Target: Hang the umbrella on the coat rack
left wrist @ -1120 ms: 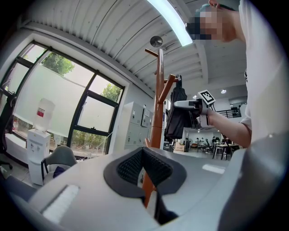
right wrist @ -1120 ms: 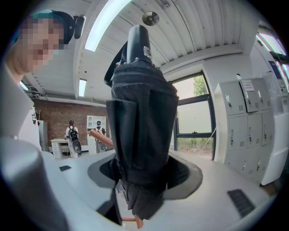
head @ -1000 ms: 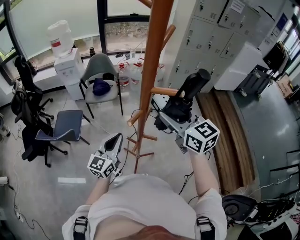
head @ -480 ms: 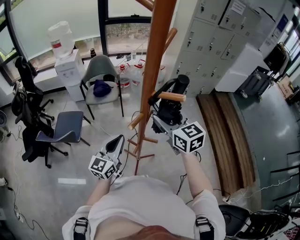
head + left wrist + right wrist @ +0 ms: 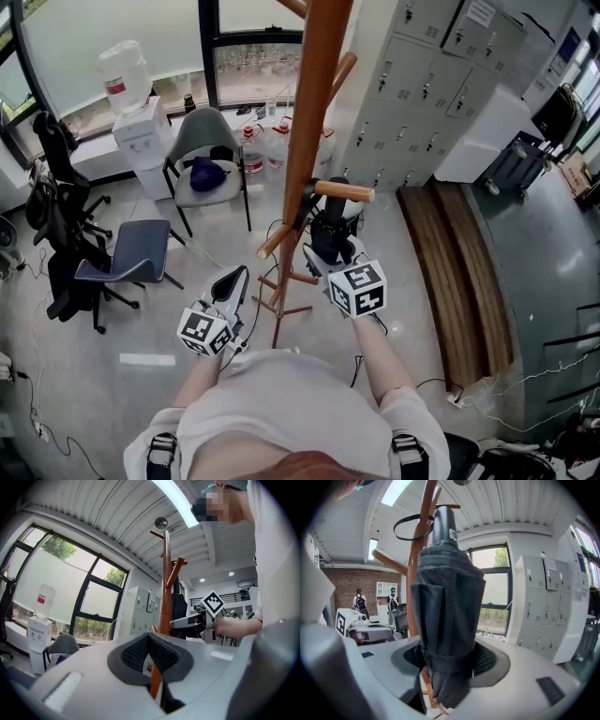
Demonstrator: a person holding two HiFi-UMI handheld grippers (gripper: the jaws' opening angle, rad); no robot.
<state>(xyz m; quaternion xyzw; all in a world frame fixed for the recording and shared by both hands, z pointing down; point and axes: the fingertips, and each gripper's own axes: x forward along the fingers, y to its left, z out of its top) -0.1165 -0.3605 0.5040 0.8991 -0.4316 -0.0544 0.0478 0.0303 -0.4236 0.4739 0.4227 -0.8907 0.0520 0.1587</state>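
The brown wooden coat rack (image 5: 305, 141) stands right in front of me, with one peg (image 5: 343, 192) pointing right. My right gripper (image 5: 334, 251) is shut on a folded black umbrella (image 5: 330, 223), held upright just below that peg and close to the pole. In the right gripper view the umbrella (image 5: 447, 602) fills the jaws, and its wrist strap (image 5: 408, 526) loops around the rack's pole (image 5: 414, 573). My left gripper (image 5: 228, 286) hangs lower left of the pole, shut with nothing between its pads (image 5: 140, 652).
A grey chair (image 5: 202, 150) and a water dispenser (image 5: 136, 112) stand by the window. Dark office chairs (image 5: 117, 262) are at the left. Grey lockers (image 5: 422, 84) and a wooden bench (image 5: 459, 281) lie to the right. Cables run over the floor.
My right gripper has come down with the umbrella and moved in toward the pole; the umbrella's top now sits under the peg instead of above it. The left gripper has stayed still.
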